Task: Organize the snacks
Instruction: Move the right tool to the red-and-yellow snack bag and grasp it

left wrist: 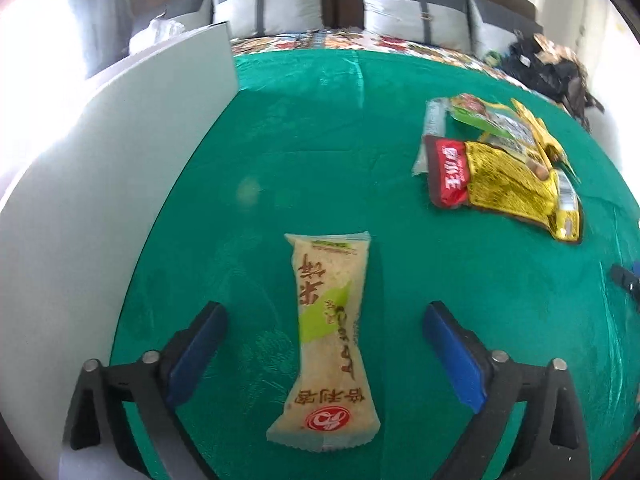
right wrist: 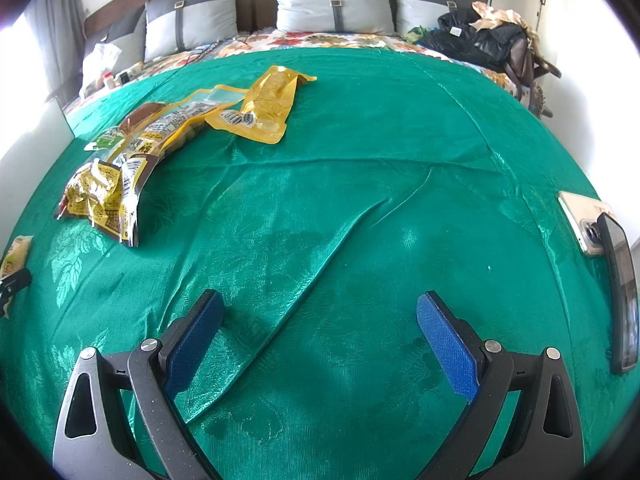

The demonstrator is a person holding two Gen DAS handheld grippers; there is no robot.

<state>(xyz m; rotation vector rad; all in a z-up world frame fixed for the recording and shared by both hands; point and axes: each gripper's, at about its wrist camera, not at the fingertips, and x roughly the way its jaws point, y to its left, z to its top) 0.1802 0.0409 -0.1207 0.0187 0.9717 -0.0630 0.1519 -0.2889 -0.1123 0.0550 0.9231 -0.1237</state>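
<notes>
A long pale rice-cracker pack (left wrist: pixel 332 340) with a green stripe and a red logo lies flat on the green cloth (left wrist: pixel 304 140). My left gripper (left wrist: pixel 325 312) stands wide open around it, with a blue pad well clear of the pack on each side. A pile of snack bags (left wrist: pixel 504 168), yellow, red and green, lies further off to the right. In the right wrist view the same pile (right wrist: pixel 120 176) is at the left, with a yellow pouch (right wrist: pixel 268 104) behind it. The right gripper (right wrist: pixel 320 304) hangs open over bare cloth, nothing between its fingers.
A white panel (left wrist: pixel 120 160) stands along the cloth's left side. Two phones (right wrist: pixel 584 224) (right wrist: pixel 622 300) lie at the right edge. Grey pillows (right wrist: pixel 332 0) and dark clothes and bags (right wrist: pixel 480 40) are at the back. The cloth has raised folds (right wrist: pixel 360 216).
</notes>
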